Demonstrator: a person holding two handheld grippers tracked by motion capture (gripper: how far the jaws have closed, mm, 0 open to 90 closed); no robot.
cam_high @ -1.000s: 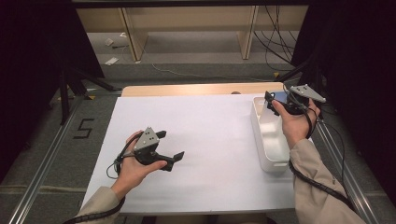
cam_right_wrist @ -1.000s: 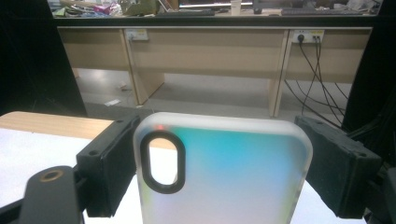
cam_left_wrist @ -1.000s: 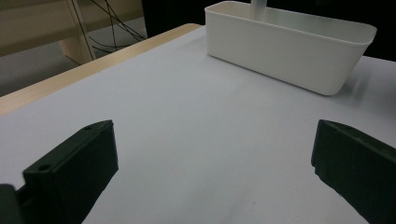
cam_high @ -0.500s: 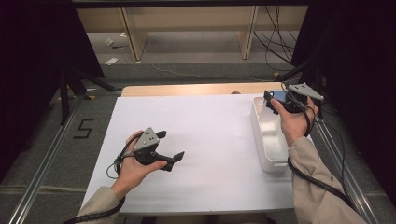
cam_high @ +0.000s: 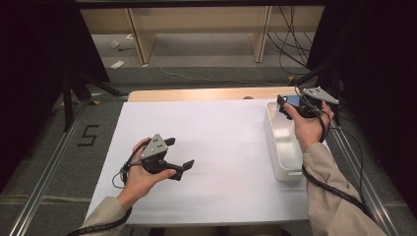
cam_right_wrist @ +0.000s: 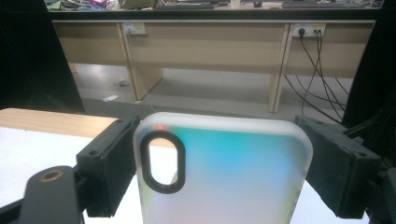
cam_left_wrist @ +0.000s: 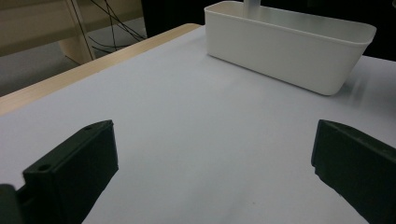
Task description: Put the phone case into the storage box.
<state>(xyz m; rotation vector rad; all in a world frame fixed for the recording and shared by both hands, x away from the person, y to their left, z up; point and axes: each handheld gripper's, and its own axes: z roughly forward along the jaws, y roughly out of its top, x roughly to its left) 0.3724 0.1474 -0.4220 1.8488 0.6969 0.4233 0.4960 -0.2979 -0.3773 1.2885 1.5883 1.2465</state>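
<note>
Nothing has shifted since the earlier frame: the right hand-held gripper (cam_high: 286, 103) grasps a phone case (cam_right_wrist: 224, 172) by its edges above the white bin (cam_high: 275, 142), seemingly to drop it in, while the left hand-held gripper (cam_high: 181, 153) rests released on the bench (cam_high: 221, 132).

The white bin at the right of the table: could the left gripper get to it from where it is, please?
Probably yes: the left gripper is open and nothing lies on the white sheet between it and the white bin.

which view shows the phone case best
The right gripper view: the phone case is close up between the right tongs, camera cutout clear. In the high view it is a small bluish patch.
</note>
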